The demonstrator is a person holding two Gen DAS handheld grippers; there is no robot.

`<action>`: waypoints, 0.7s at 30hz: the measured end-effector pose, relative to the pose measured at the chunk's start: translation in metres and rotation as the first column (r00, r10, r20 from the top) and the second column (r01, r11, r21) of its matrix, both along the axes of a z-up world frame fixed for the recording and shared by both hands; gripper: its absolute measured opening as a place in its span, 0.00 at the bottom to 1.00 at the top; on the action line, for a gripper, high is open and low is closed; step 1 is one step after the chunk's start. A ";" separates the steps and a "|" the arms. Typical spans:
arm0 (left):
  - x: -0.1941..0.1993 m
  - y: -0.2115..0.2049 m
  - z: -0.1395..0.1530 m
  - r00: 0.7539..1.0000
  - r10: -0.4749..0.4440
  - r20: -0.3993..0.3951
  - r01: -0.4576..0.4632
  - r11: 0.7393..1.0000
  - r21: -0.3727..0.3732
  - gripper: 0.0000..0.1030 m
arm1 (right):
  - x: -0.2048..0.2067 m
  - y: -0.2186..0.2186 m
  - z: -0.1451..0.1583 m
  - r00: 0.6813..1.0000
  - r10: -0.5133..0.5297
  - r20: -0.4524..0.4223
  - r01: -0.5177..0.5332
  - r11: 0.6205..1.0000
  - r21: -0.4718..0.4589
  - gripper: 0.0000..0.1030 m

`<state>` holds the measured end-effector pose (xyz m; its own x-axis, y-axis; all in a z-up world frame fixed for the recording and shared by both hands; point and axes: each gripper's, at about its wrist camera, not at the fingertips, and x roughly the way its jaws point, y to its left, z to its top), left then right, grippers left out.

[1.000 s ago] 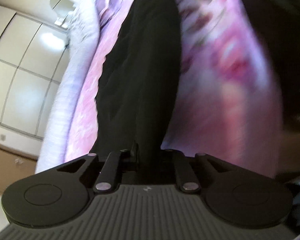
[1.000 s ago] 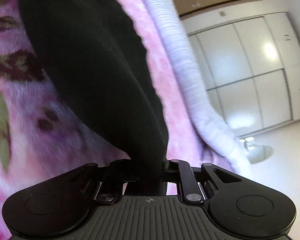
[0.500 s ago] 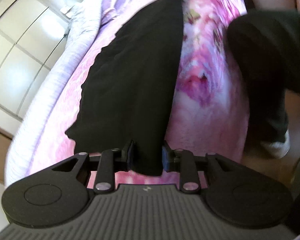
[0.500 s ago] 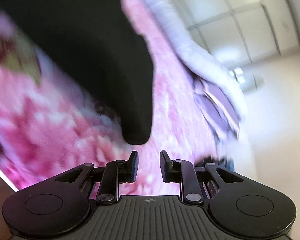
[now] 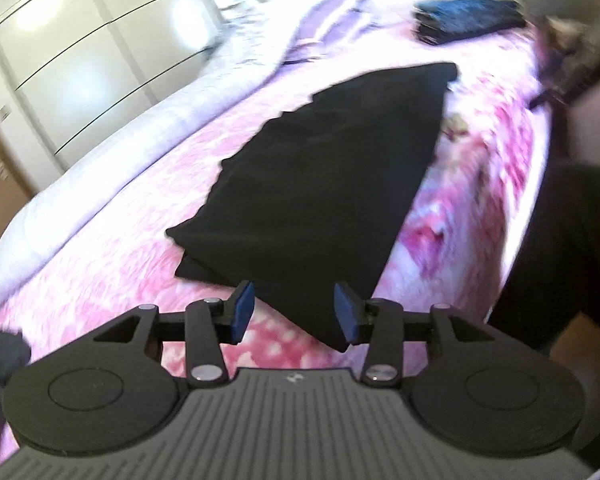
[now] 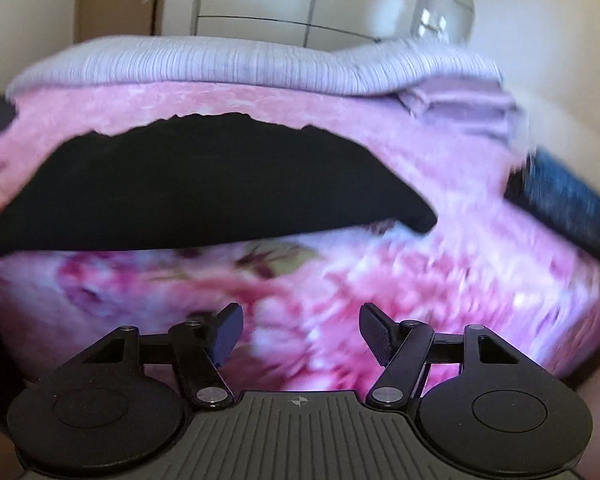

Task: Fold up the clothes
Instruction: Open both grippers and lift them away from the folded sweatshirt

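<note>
Left wrist view takes in the bed (image 5: 100, 264) under a pink floral blanket (image 5: 460, 184), with a pale lilac ribbed cover (image 5: 112, 136) bunched along its far edge and white wardrobe doors (image 5: 80, 60) behind. A long black garment (image 5: 340, 184), folded lengthwise, lies flat along the blanket, one narrow end reaching toward the camera. The left gripper (image 5: 295, 312) points down at that near end; its jaws have just been opening and now stand apart, the blue pads (image 5: 242, 310) clear of the cloth, though the tip of the garment lies in line between them. A folded dark blue item (image 5: 468, 20) rests at the far corner of the bed, well apart from the black piece. At the right edge a person's dark-clothed body (image 5: 572, 248) stands beside the bed.

The right wrist view looks across the bed rather than along it, so the black garment (image 6: 204, 188) shows as a broad dark band lying sideways on the blanket (image 6: 380, 280). The right gripper (image 6: 301, 330) hangs over bare floral blanket, near the garment but not touching it. Its jaws have just been opening and are spread wide with nothing between them. Only this view shows a folded lilac cloth (image 6: 460, 112) lying against the ribbed cover (image 6: 228, 64), and the dark blue item (image 6: 564, 200) from close by at the right.

Each gripper body carries a small emblem; no readable writing is visible. Both views are motion-blurred.
</note>
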<state>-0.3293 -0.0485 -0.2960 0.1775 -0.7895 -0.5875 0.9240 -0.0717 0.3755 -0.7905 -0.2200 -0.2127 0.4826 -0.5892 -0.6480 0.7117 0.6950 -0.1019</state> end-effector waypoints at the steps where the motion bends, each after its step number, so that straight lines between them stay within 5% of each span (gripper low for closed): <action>1: -0.001 0.001 -0.001 0.999 0.031 -0.015 -0.031 1.000 -0.003 0.46 | -0.005 0.006 0.003 1.000 -0.017 0.023 0.016 1.000 0.025 0.65; 6: -0.005 0.009 -0.002 0.981 0.152 -0.116 -0.156 0.987 -0.024 0.60 | -0.034 0.024 0.021 0.997 -0.044 0.067 0.041 0.998 0.056 0.66; 21: 0.006 0.018 0.008 0.983 0.146 -0.111 -0.153 0.987 -0.058 0.65 | -0.027 0.069 0.013 0.996 0.005 0.092 -0.009 0.999 0.052 0.70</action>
